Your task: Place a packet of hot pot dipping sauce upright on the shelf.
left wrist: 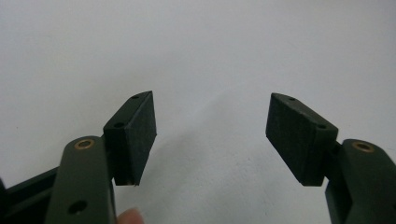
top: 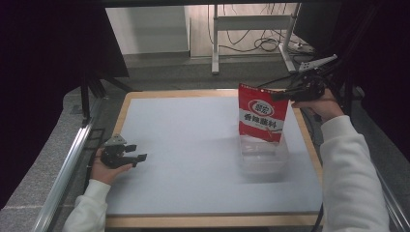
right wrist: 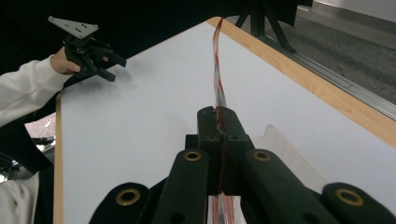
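Right tongs (top: 290, 94), at the upper right of the high view, are clamped on the top edge of a red sachet (top: 261, 114), which hangs upright with its lower end inside a clear plastic tray (top: 263, 159) right of centre on the white surface (top: 193, 154). Seen from the right gripper view, the sachet (right wrist: 217, 70) runs edge-on between the closed jaws. Left tongs (top: 136, 152), at the lower left, stand wide with nothing between them, low over the surface (left wrist: 210, 56).

Packet (top: 262, 113) upright in tub (top: 263, 157), table (top: 183, 145) right
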A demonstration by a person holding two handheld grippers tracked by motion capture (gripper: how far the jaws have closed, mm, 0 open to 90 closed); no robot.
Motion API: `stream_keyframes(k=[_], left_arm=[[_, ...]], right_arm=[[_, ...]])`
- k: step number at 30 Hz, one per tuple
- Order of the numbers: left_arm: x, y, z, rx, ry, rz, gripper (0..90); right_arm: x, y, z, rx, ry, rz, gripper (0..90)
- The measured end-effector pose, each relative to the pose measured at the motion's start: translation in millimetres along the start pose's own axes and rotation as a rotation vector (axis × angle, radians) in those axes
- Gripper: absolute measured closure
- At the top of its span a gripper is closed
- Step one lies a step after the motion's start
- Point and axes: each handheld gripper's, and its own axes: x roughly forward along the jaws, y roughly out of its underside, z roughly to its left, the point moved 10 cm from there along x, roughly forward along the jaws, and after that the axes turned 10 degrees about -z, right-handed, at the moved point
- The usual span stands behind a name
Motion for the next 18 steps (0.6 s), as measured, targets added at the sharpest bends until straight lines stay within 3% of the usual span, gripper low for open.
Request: stream_keyframes(k=[14,15,17,18], left_arm=[[-1.1,-1.8,-1.9,0.009,0.013,-0.006,32.9],[-1.2,-2.0,-2.1,0.009,0.016,-0.008,32.9],[-1.1,-2.6,-2.2,0.01,0.021,-0.011,32.9],[-1.1,-2.6,-2.2,0.01,0.021,-0.011,32.9]], right_arm=[[-0.2,15.9,-0.5,0.008,0.044,0.02,88.5],[-1.3,15.1,0.3,-0.005,0.069,0.025,86.1],[-2.1,10.0,0.2,-0.006,0.119,-0.001,71.3],[-2.1,10.0,0.2,-0.006,0.119,-0.001,71.3]])
